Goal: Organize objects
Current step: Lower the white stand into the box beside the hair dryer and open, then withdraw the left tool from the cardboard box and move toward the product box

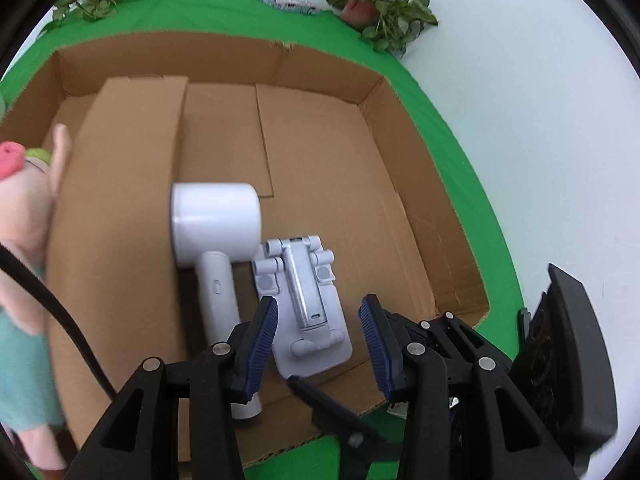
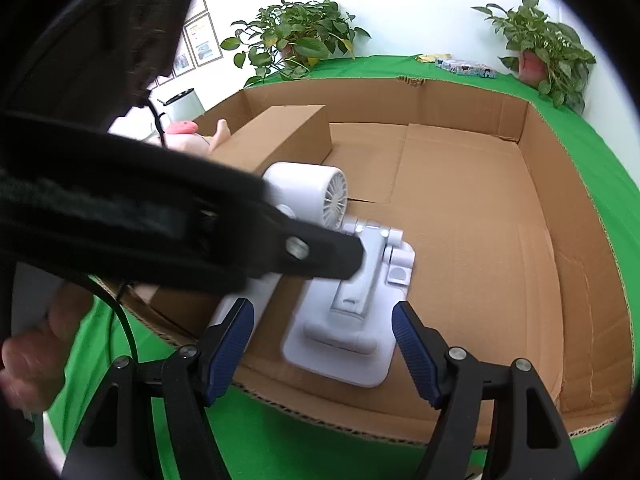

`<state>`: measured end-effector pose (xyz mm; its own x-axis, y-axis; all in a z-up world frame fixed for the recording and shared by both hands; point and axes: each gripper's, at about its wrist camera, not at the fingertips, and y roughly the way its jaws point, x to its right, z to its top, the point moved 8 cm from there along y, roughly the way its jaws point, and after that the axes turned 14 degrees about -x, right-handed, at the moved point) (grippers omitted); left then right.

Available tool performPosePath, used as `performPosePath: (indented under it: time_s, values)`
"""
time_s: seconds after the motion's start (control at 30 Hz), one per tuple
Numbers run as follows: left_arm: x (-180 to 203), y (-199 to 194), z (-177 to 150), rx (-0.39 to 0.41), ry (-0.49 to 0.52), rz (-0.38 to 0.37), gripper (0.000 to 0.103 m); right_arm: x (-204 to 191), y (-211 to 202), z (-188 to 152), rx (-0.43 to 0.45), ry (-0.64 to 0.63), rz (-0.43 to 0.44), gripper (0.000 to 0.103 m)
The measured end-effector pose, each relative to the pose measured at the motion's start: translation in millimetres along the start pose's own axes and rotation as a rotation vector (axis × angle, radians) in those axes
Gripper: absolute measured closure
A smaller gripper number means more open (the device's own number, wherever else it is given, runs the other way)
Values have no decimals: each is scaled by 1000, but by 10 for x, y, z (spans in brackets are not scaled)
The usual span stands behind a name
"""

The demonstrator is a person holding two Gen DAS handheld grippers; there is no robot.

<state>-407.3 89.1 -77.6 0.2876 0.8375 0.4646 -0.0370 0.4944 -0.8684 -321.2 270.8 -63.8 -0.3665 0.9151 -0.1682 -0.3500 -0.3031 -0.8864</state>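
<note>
Left wrist view: the left gripper (image 1: pixel 318 344) points down into a shallow cardboard box (image 1: pixel 420 248) on a green cloth (image 1: pixel 472 184).
Left gripper state: jaws partly apart, blue pads either side of the white folding stand (image 1: pixel 308 312), which lies between them; no pad visibly presses on it.
Stand position: flat on the box floor near the front edge, its hinged end just beside the white hair dryer (image 1: pixel 216 232).
Hair dryer: lying on the floor, its handle running toward the camera past the left pad.
Smaller carton (image 1: pixel 132 184): inside the box, left of the dryer.
Doll (image 1: pixel 24 216): at the far left edge, blurred.
Right wrist view: the right gripper (image 2: pixel 324 344) hovers over the stand's near end, jaws wide and empty.
Background: potted plants (image 2: pixel 296 40) on the cloth by the wall.
</note>
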Motion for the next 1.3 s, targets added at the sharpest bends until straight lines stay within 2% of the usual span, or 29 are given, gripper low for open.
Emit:
performPosePath:
  time_s: [0.1,0.23,0.4,0.5,0.63,1.3]
  values:
    - [-100,-219,-38,54,-4,25,63,113,-12,65,2,31,-26,32]
    - [-294,-362,-70,84,-22,58,63,269,93,139,-52,93,-34,34]
    - [-471,-441,-109,99,-35,42,63,313,306,167,-133,139,-41,56]
    - [-545,-454,-144,104,-32,35,63,285,335,164,-138,134,-55,59]
    - [-594,-438,-135,112,-28,31,63,239,367,163,-138,96,-97,59]
    - [-536,-426,-238,120,-15,75,63,200,376,136,-151,158,-27,54]
